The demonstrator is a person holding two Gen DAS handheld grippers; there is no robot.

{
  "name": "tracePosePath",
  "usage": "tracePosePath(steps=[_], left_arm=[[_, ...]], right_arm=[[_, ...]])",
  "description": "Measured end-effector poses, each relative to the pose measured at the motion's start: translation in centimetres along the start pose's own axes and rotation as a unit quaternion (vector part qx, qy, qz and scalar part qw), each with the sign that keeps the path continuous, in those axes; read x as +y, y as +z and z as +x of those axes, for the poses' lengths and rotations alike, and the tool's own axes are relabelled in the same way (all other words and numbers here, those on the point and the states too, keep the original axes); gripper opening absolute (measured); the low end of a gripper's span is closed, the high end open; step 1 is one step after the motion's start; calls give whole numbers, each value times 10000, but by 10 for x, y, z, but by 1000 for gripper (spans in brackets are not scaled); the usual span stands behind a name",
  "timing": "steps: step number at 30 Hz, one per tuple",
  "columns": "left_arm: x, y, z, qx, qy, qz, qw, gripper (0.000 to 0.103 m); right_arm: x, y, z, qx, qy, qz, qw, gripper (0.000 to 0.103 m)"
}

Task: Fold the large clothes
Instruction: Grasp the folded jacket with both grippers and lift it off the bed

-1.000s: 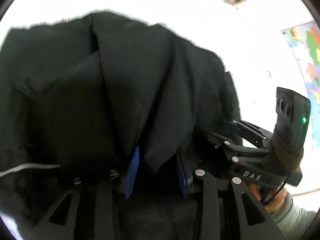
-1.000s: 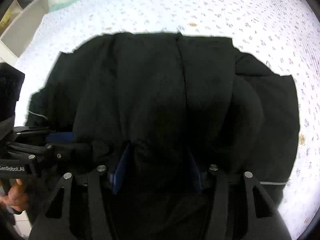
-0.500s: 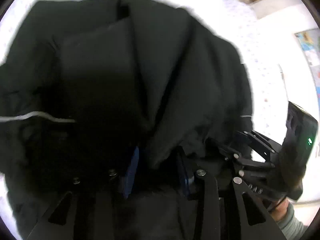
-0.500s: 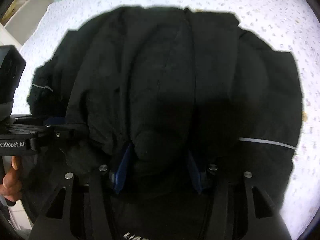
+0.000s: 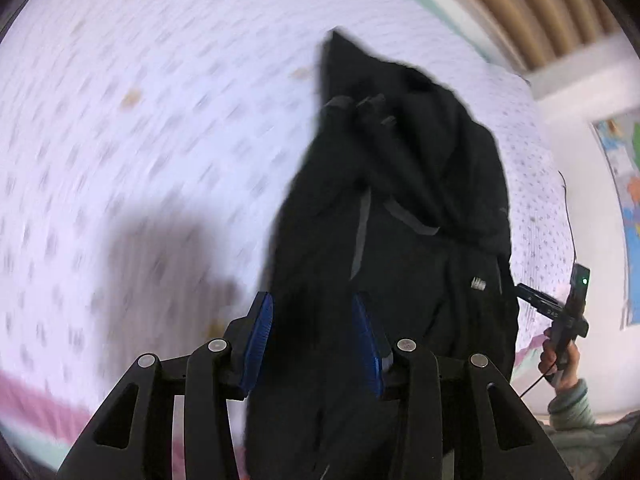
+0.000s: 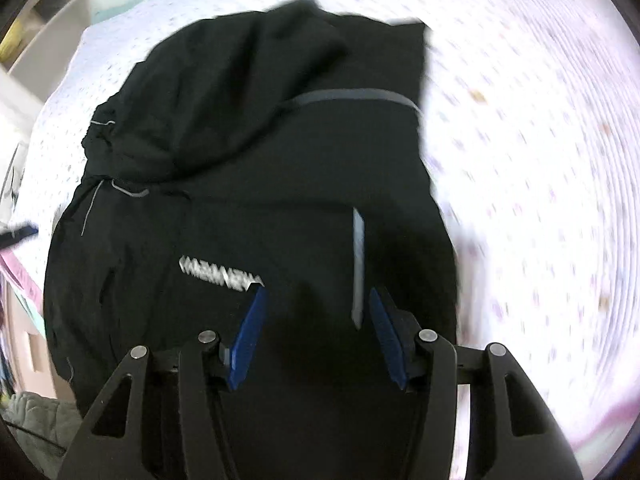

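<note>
Black jacket (image 5: 400, 208) on dotted bedsheet (image 5: 140, 120). Left gripper (image 5: 314, 332), jaws just opening, pinches its fabric. Right gripper (image 6: 316, 332) pinches fabric too.

We find a bed (image 6: 540, 128) under a white sheet (image 5: 160, 120) with small scattered print, pink-banded along its near edge. A black garment (image 6: 280, 160) with grey stripes and white lettering lies bunched on it, trailing across the sheet.
</note>
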State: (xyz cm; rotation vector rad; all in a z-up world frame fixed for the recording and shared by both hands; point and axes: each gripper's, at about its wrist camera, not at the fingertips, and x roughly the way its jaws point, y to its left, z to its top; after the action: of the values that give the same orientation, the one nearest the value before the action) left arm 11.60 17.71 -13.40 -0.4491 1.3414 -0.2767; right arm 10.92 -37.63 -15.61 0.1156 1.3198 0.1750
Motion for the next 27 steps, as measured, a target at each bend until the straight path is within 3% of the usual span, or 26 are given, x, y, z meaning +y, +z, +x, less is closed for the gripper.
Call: tracePosePath(steps=[5,8,11,16,21,23,25,27], left_arm=[[20,-56,24,469,38,-328,9984,42],[33,-67,35,542,221,-521,9969,43],[35,-74,33,452,47,-619,9970,42],[33,-85,35,673,-155,-496,9964,44],[20,-88,44,803,-54,-305,9963,50],[16,-87,45,804,36,-190,9966,50],[2,-86,44,819,-191,-6,9965,50],[-10,-84,36,765,-696,26,9946,50]], right_arm=[[-23,-37,0,226,-40,455,9987,57],[-42,-59,-11,303,-216,545,9978,57],[-54,-82,-19,408,-292,654,9966,56],[-70,-123,-19,727,-255,963,9924,57],[-85,-157,-11,929,115,1374,9861,57],[-87,-164,-9,882,450,1541,9831,53],[-82,-166,-13,827,566,1489,9838,39],[-73,-166,-27,697,736,1318,9861,35]])
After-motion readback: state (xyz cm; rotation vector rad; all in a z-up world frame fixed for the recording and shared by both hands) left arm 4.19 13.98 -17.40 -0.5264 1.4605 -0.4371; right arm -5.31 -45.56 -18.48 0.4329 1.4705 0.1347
